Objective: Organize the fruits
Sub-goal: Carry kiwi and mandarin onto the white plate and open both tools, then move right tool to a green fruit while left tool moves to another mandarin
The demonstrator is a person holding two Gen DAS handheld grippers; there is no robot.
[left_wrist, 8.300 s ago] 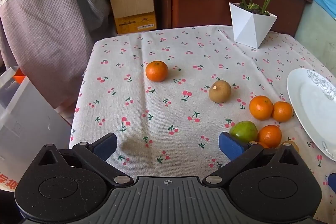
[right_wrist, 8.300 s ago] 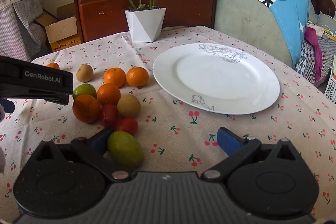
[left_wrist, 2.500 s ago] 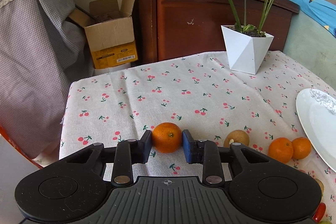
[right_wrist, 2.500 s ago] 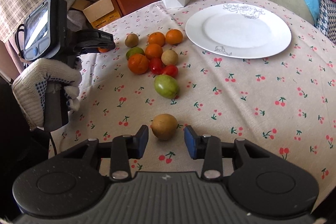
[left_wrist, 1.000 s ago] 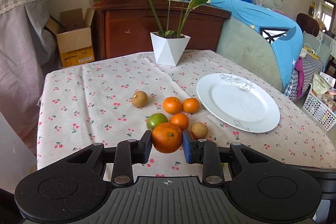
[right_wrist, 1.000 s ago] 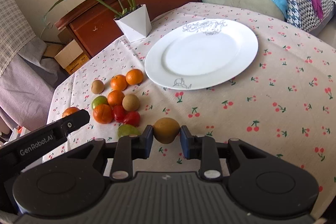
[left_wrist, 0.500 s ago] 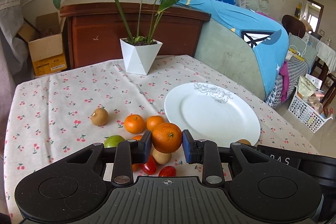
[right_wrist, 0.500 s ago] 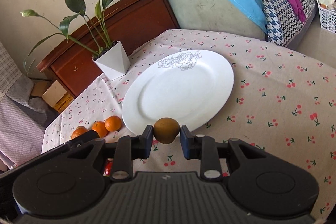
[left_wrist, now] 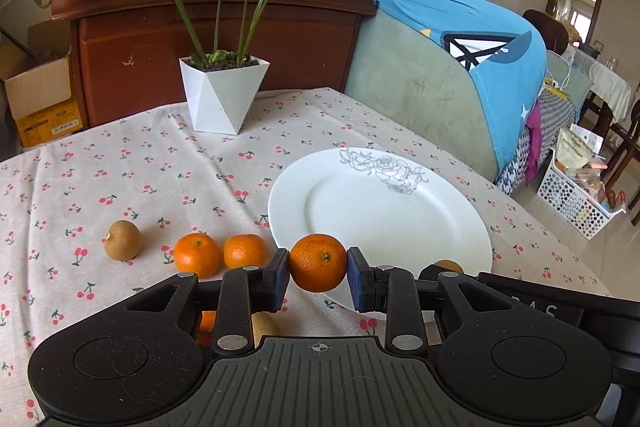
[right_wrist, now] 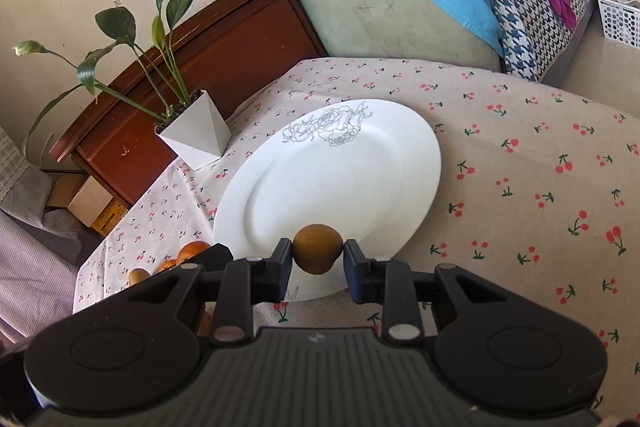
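Note:
My left gripper [left_wrist: 318,273] is shut on an orange mandarin [left_wrist: 318,262] and holds it in the air at the near left rim of the white plate [left_wrist: 400,211]. My right gripper [right_wrist: 318,259] is shut on a brown kiwi [right_wrist: 318,254] and holds it over the near rim of the same plate [right_wrist: 320,183]. The plate is bare. Two mandarins [left_wrist: 197,254] [left_wrist: 245,251] and a kiwi [left_wrist: 122,239] lie on the cloth left of the plate. The right gripper's tip with its kiwi [left_wrist: 448,265] shows at the lower right of the left wrist view.
A white plant pot [left_wrist: 224,93] stands at the back of the table [left_wrist: 120,167], also in the right wrist view [right_wrist: 196,137]. More fruit lies half hidden under the left gripper [left_wrist: 264,325]. A wooden cabinet, a sofa and a cardboard box stand behind the table.
Both grippers have moved closer to the plate with their fruit. The left one now has the mandarin at the plate's rim; the right one has the kiwi over the near rim.

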